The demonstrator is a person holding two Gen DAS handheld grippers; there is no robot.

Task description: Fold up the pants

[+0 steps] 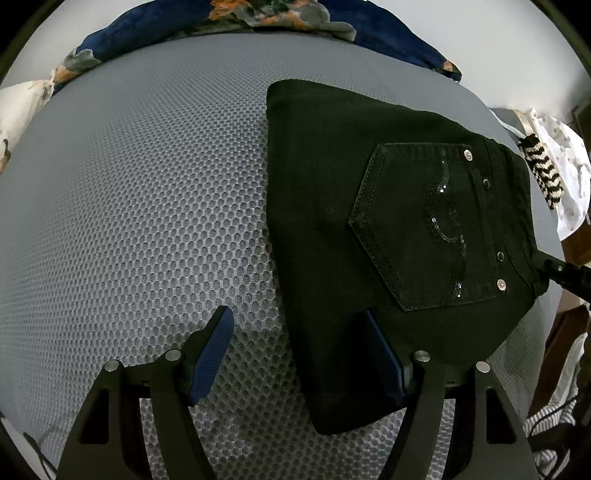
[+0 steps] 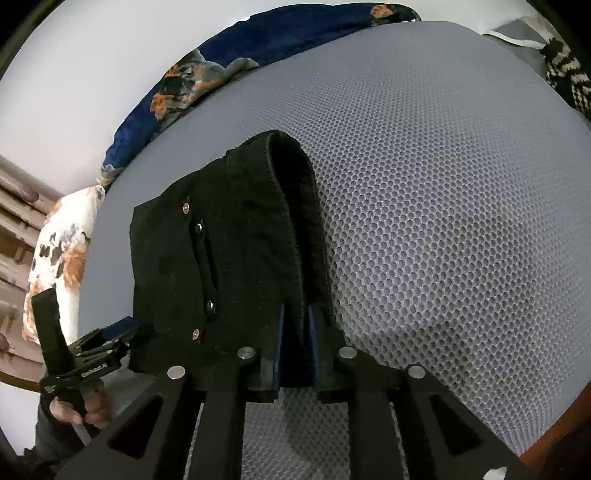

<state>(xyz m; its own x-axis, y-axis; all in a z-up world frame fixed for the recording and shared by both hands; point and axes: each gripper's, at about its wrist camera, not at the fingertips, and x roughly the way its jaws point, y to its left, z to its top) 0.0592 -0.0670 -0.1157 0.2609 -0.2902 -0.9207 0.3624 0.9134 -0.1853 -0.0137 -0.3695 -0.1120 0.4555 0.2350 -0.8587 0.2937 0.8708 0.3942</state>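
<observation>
Black pants [image 1: 332, 206] lie folded into a compact block on the grey mesh mattress [image 1: 147, 206], back pocket with sequins facing up. My left gripper [image 1: 295, 350] is open; its right finger [image 1: 384, 354] is under the near edge of the pants, its left finger [image 1: 214, 350] over bare mattress. My right gripper [image 2: 295, 332] is shut on the waistband edge of the pants [image 2: 229, 251] and holds it slightly raised. The right gripper's tip shows at the far right in the left wrist view [image 1: 561, 273]; the left gripper shows at lower left in the right wrist view [image 2: 92, 362].
A dark blue floral blanket [image 1: 236, 18] lies along the far edge of the mattress. A white floral pillow [image 2: 59, 258] sits at one side. A black-and-white striped cloth [image 1: 543, 173] and white spotted fabric lie past the mattress's right edge.
</observation>
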